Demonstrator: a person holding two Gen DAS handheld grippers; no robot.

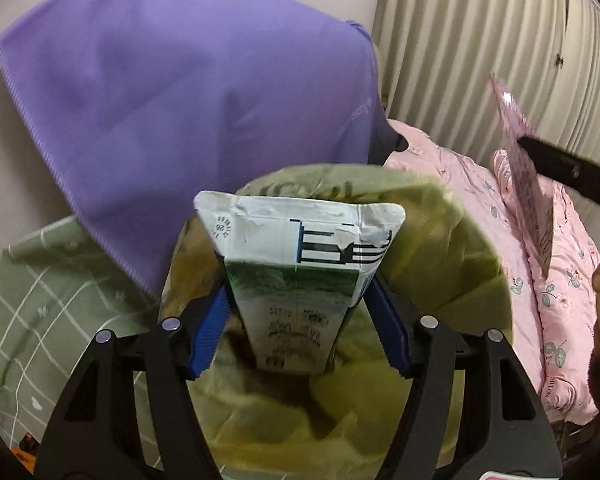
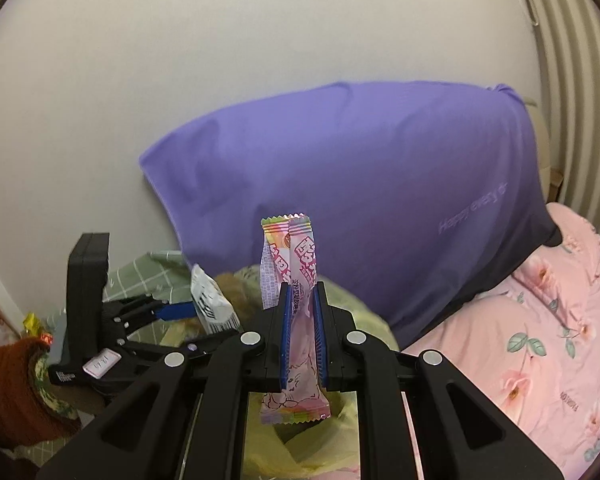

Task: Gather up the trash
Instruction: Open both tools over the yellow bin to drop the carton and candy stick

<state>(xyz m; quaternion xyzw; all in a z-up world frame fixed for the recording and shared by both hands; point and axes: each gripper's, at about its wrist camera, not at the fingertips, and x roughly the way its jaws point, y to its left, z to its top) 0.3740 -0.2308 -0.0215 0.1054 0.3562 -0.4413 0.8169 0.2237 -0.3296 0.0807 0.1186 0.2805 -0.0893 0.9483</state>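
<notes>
My left gripper (image 1: 298,296) is shut on a white and green milk carton (image 1: 300,264), held upright over the open yellow-green trash bag (image 1: 440,240). The carton (image 2: 210,300) and left gripper (image 2: 188,312) also show at the left of the right wrist view. My right gripper (image 2: 302,292) is shut on a pink candy wrapper (image 2: 296,280), which stands up between the blue pads above the trash bag (image 2: 300,452). In the left wrist view the wrapper (image 1: 528,184) and a black finger of the right gripper (image 1: 560,164) show at the right.
A purple pillow (image 1: 188,112) leans on the wall behind the bag. A pink floral quilt (image 1: 480,216) lies to the right, a green checked sheet (image 1: 40,300) to the left. A ribbed wall panel (image 1: 480,40) stands at the back right. Small items (image 2: 36,328) sit far left.
</notes>
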